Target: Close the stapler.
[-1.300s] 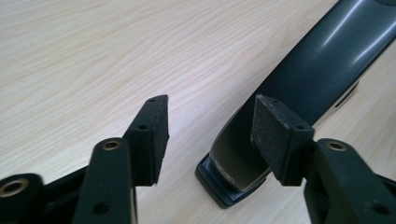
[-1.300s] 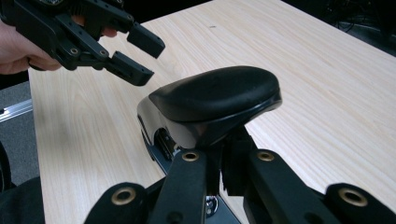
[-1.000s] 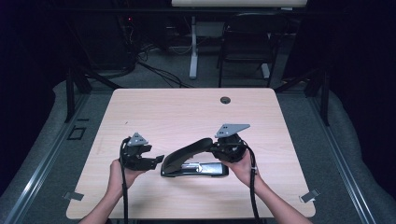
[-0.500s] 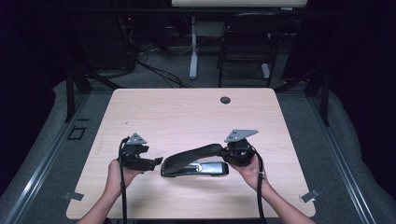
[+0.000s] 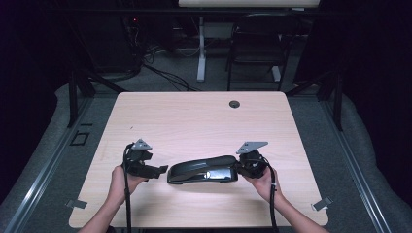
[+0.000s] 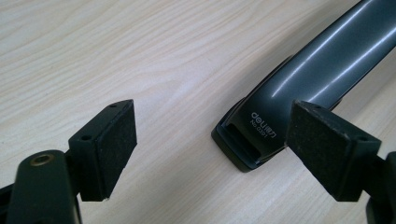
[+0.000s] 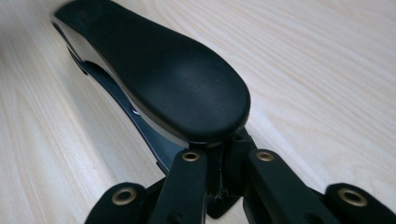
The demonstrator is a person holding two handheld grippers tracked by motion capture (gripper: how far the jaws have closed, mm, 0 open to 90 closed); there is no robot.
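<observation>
Right gripper (image 5: 245,167) clamps stapler (image 5: 203,170) handle end; left gripper (image 5: 158,171) just opened, released. Rigid, heavyish, glossy; grip the matte lever.

The stapler (image 6: 299,93) is cut off at the two o'clock corner of the left gripper view, so most of its length is lost. In the right gripper view, its rear end (image 7: 219,140) is covered by the closed jaws at six o'clock, and what the pads press on cannot be made out.
</observation>
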